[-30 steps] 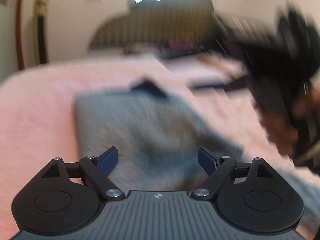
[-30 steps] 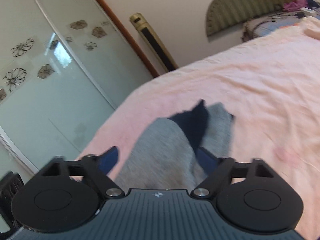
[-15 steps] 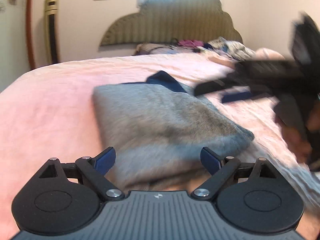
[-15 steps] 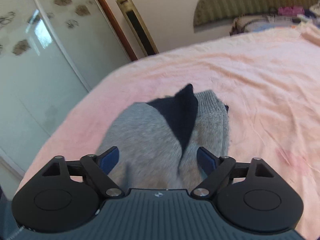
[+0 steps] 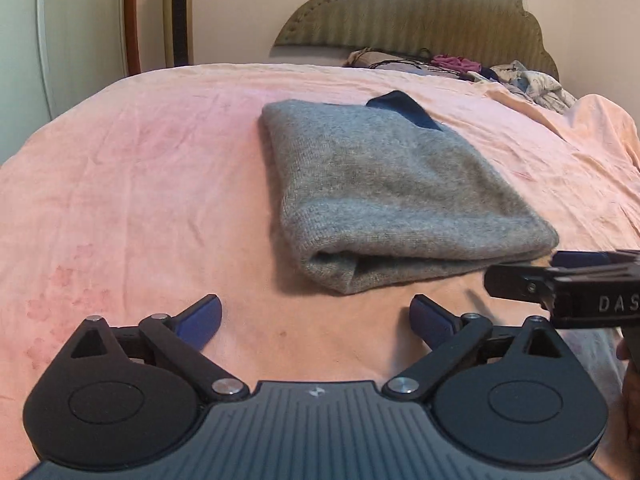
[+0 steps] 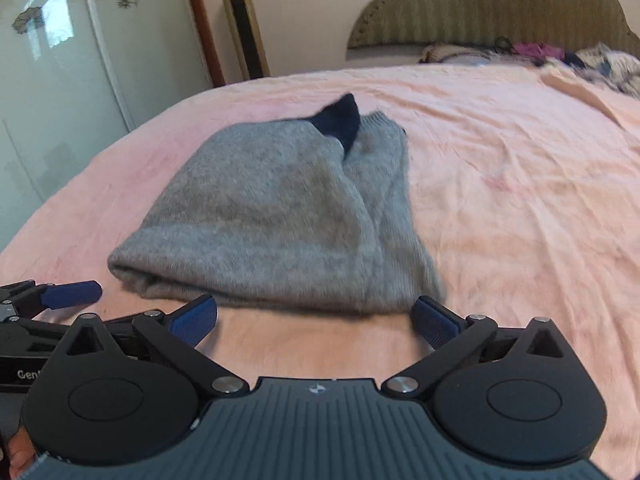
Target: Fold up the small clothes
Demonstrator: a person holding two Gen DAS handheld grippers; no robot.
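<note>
Both grippers have come lower and closer to the near edge of the grey knitted garment [image 5: 384, 192] since the earlier pictures, and their jaws have just been opening further. Now the left gripper [image 5: 316, 318] is standing wide, with only pink bedcover [image 5: 132, 184] between its blue pads [image 5: 200, 318]. The right gripper [image 6: 316, 318] is also standing wide and is holding nothing; the near hem of the garment is lying just in front of its pads, not between them.

The garment is lying folded on the bedcover, roughly in the middle of the bed, with a dark blue collar part [image 5: 404, 110] sticking out at the far end. In the right wrist view a narrower grey strip, possibly a sleeve, is lying along its right side, but this view is a little blurred, so I cannot tell for certain.

I am judging that the next move is a grasp on the near edge for one more fold. The risk is that each gripper is catching only the top layer, because the rolled edge has several layers; then the fold is opening instead of closing. Also the two grippers are very near each other, so they could be colliding, and a low pad could be pinching the soft bedcover together with the knit.
</note>
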